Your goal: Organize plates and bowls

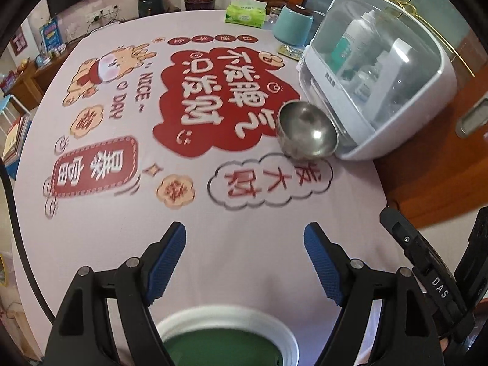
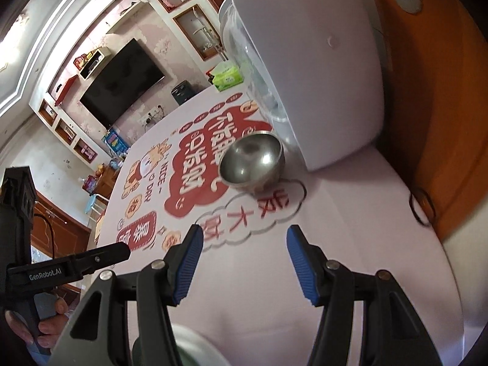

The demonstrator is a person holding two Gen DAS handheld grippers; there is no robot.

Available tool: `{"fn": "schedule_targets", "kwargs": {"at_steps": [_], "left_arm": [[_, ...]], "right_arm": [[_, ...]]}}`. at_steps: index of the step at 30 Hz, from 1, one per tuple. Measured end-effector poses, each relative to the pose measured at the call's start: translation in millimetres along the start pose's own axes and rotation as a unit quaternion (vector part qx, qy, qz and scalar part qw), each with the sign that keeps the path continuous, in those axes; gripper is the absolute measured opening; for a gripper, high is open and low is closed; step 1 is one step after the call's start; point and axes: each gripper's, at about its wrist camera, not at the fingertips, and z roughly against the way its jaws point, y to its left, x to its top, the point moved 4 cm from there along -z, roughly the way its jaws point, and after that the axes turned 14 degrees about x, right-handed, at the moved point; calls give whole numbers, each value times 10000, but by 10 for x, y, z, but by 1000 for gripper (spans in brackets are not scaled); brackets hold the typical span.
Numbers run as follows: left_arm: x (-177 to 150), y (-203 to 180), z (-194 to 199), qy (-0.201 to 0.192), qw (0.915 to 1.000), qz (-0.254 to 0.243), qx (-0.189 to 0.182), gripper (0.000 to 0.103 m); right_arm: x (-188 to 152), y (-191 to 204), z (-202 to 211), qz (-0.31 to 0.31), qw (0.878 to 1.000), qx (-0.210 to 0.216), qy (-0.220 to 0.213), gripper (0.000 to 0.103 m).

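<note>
- Left wrist view: my left gripper (image 1: 245, 262) is spread wide and holds nothing. The steel bowl (image 1: 307, 130) touches the base of the white cabinet (image 1: 375, 70), tilted, mouth facing me. A green plate (image 1: 227, 340) sits just under the fingers.
- Right wrist view: my right gripper (image 2: 243, 263) gapes empty too. I'd approach the bowl (image 2: 252, 160) squarely and pinch its near rim; being round, it has no long axis.

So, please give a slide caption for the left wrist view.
Open left claw above green white-rimmed dish, facing round steel bowl beside white domed cabinet.
</note>
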Motion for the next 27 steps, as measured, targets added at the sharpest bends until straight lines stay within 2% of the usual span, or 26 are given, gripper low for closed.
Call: {"fn": "schedule_targets", "kwargs": {"at_steps": [7, 15, 21, 27], "left_arm": [[423, -112, -207, -58, 10000, -10, -52, 79], [847, -287, -514, -86, 9996, 144, -238, 79], [970, -433, -750, 15, 9984, 307, -482, 79], [988, -557, -976, 67, 9965, 471, -688, 79]], "right_arm": [[197, -96, -257, 23, 9998, -130, -134, 57], [344, -331, -549, -327, 9989, -163, -296, 57], [328, -463, -698, -509, 9983, -141, -244, 57], [290, -444, -800, -371, 9989, -88, -278, 57]]}}
